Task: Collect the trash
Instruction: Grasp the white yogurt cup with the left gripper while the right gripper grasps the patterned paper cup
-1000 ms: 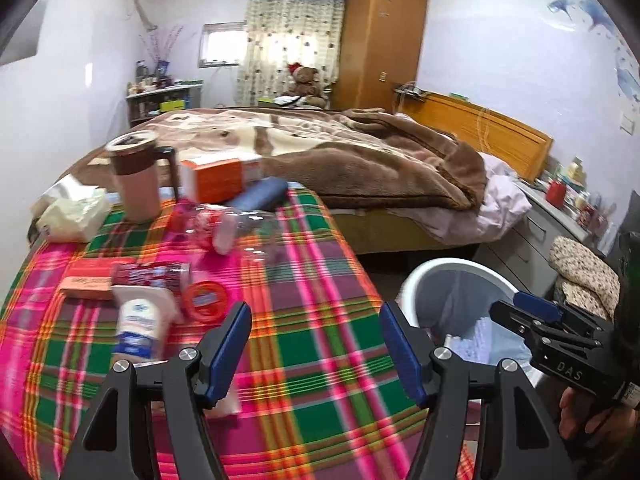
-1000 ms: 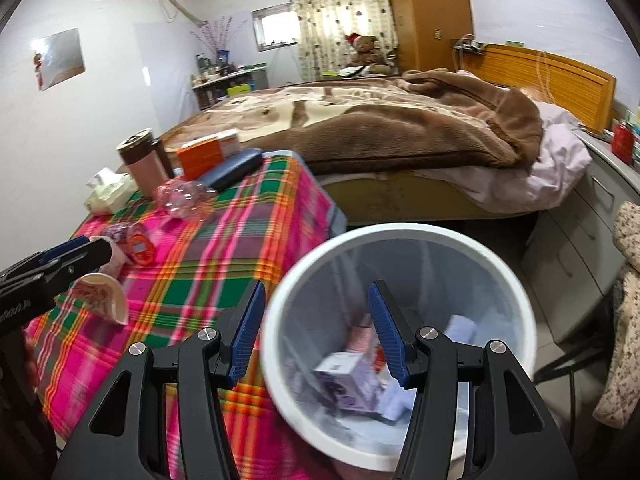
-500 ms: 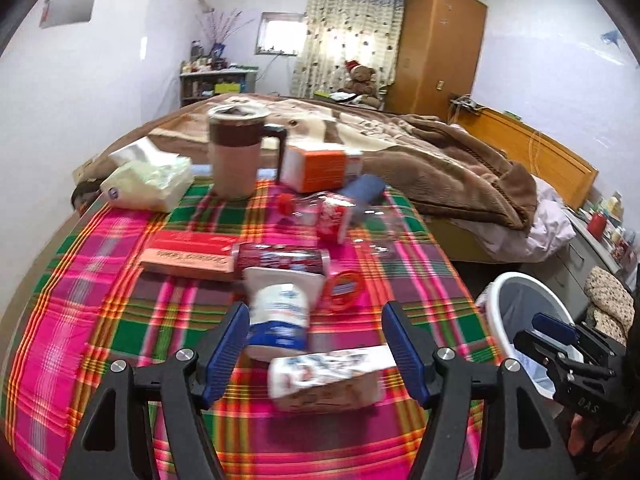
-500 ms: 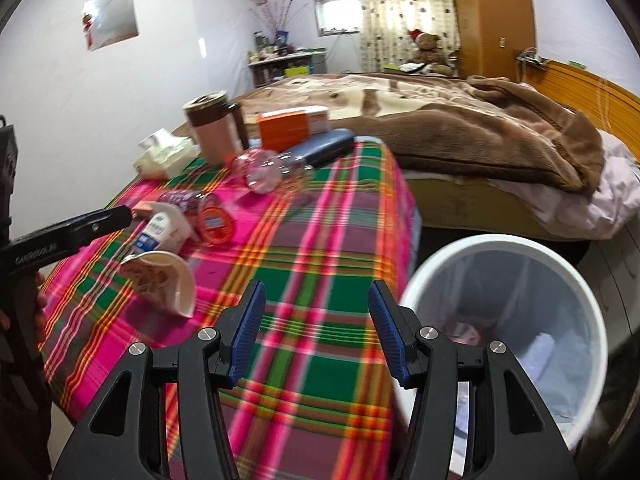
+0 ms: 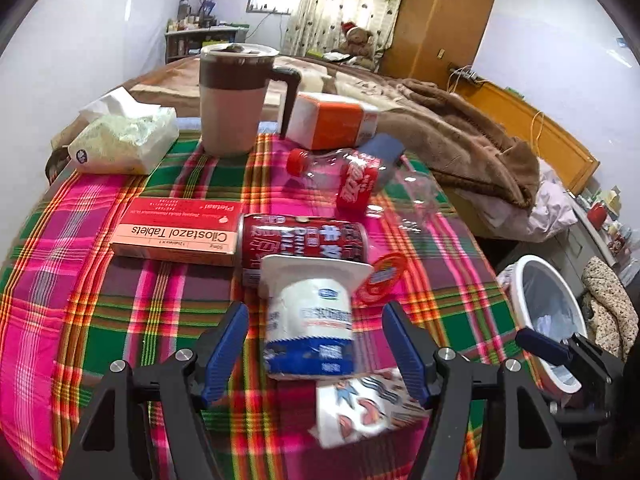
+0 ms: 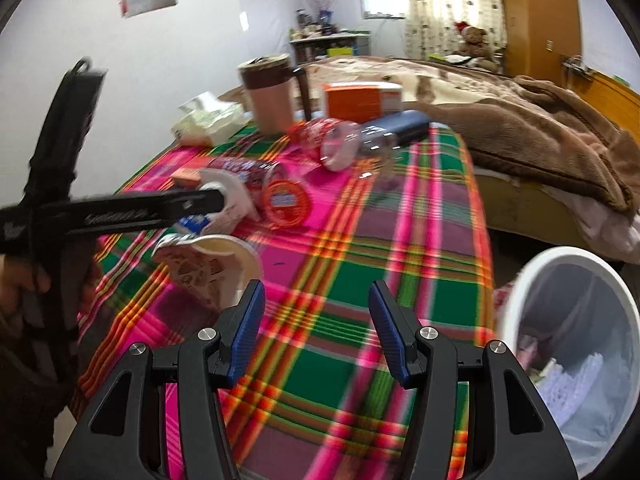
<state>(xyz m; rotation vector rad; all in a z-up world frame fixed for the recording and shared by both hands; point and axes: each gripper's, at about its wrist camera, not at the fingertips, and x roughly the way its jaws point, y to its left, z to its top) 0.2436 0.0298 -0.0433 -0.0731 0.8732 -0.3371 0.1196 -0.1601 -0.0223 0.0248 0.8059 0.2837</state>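
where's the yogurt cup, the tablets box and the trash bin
yogurt cup (image 5: pixel 310 332): left wrist view, on its label
Cilostazol Tablets box (image 5: pixel 176 236): left wrist view, top face
trash bin (image 6: pixel 532 268): right wrist view, white rim

Both wrist cams low, near—share tablecloth.

The tablecloth is a plaid of pink, green, orange and yellow. A white yogurt cup carries a blue band. The pill box is red and pale pink, the can red with white letters. The bin is white-rimmed and grey inside. Both grippers' pads are blue on black frames.
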